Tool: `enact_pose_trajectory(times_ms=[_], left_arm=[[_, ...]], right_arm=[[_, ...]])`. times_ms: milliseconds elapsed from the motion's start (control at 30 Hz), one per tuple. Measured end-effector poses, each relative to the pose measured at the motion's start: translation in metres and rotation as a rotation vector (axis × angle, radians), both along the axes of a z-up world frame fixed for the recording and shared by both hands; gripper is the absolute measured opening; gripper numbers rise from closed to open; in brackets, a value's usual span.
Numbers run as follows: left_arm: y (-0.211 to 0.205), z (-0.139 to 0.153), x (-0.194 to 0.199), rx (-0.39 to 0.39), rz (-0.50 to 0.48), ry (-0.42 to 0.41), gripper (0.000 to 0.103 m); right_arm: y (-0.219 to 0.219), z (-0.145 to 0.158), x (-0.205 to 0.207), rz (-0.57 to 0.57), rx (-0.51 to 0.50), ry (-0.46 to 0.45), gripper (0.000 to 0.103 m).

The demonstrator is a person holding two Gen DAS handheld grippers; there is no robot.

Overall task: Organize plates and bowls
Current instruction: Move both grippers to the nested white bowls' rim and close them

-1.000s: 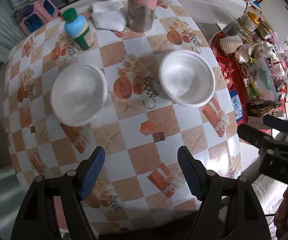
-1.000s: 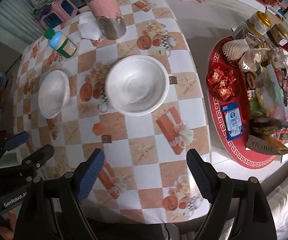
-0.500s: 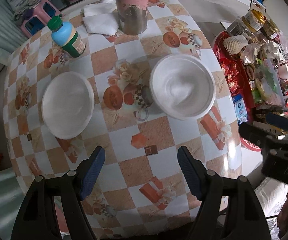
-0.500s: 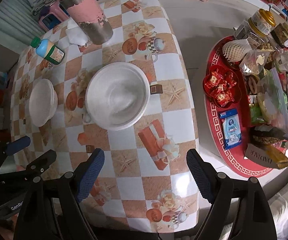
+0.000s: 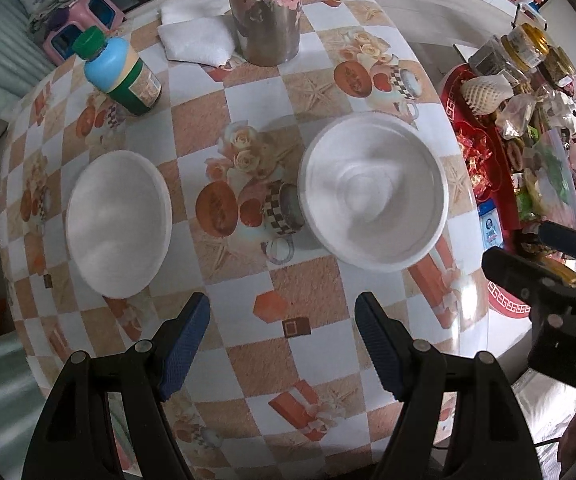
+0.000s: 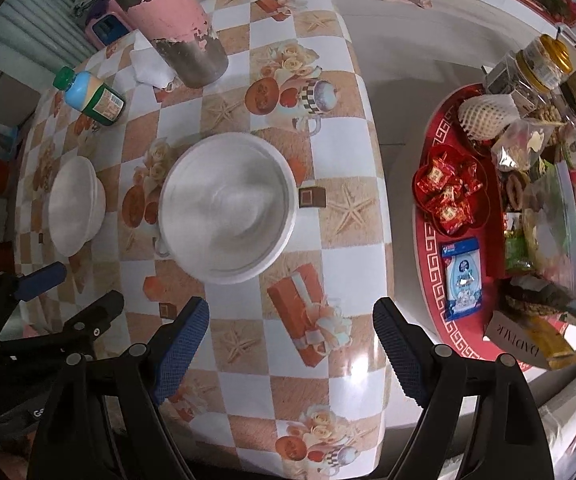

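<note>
Blue ribbed pads line both pairs of black tongs, which point down over the desk (image 5: pixel 319 368) with its orange-and-white checked oilcloth. The left tongs (image 5: pixel 282 346) are released, nothing between their pads; so are the right tongs (image 6: pixel 289 346). Beyond the left tongs, ahead and to their left, lies a shallow white foam plate (image 5: pixel 119 222); ahead and to their right, and just ahead of the right tongs, sits a deeper white foam bowl (image 6: pixel 228 208). The two are well apart. Farther off stand a green-capped plastic bottle (image 5: pixel 122 74), a folded white cloth (image 5: pixel 196 38) and a tall pink-and-steel tumbler (image 5: pixel 266 12).
</note>
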State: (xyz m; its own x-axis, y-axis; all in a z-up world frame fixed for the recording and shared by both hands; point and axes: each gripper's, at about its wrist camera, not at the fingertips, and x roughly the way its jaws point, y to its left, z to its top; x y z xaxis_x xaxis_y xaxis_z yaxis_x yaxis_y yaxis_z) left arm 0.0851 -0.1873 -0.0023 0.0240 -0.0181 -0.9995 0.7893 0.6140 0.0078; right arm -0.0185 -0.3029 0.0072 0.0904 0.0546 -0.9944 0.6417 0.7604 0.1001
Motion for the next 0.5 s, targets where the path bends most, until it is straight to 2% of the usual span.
enact_pose_trajectory(times_ms=[500], left_arm=[[-0.016,-0.031,0.015,0.026,0.011,0.042,0.078]], right_arm=[[-0.013,-0.027,0.035,0.070,0.009,0.049,0.085]])
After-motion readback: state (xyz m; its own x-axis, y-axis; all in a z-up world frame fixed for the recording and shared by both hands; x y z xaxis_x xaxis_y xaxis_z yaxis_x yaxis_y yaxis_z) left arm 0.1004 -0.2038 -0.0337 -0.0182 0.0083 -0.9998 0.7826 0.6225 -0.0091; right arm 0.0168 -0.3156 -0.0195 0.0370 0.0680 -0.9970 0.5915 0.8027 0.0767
